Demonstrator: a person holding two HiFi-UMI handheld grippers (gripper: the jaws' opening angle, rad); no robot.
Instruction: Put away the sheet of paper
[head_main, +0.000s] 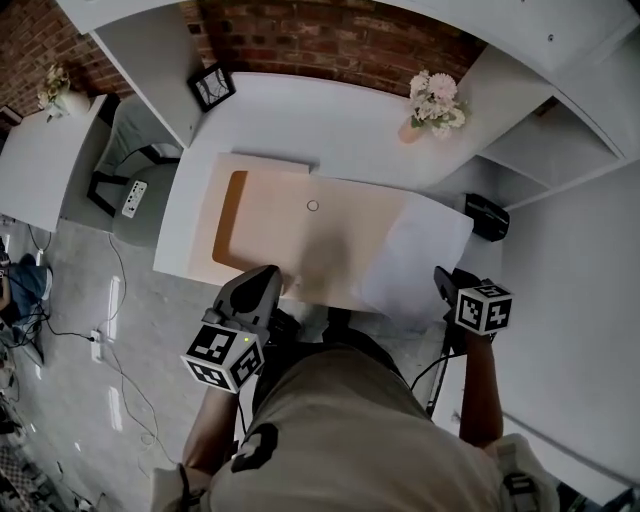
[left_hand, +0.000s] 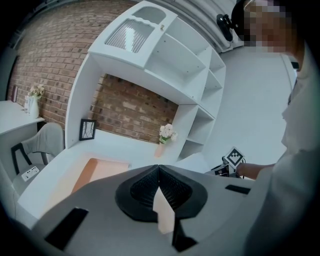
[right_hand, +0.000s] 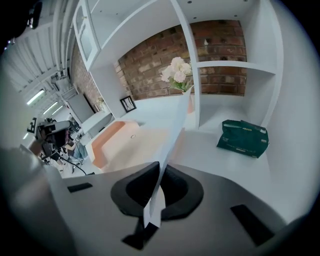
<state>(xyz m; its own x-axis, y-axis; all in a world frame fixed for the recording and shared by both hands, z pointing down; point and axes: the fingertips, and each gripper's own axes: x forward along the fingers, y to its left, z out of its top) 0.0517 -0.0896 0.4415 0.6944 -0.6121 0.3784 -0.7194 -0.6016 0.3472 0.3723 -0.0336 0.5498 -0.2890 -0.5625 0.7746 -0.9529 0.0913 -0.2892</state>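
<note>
White rectangular sheet of paper (head_main: 420, 255): lower right of centre in the head view, lifted edge-on above the peach rectangular mat (head_main: 265, 225) on the white counter (head_main: 330, 130). Right gripper (head_main: 442, 278): jaws clenched on its near edge. Left gripper (head_main: 268, 278): jaws clenched on a pale paper corner.

Surface finishes, referenced to desk (head_main: 300, 120)
Desk smooth matt white; brick wall (head_main: 330, 40) behind it rough; mat (head_main: 270, 230) on it smooth, peach; sheet of paper (head_main: 415, 255) thin, matt; left gripper (left_hand: 159, 174) and right gripper (right_hand: 160, 172) matt grey plastic.
</note>
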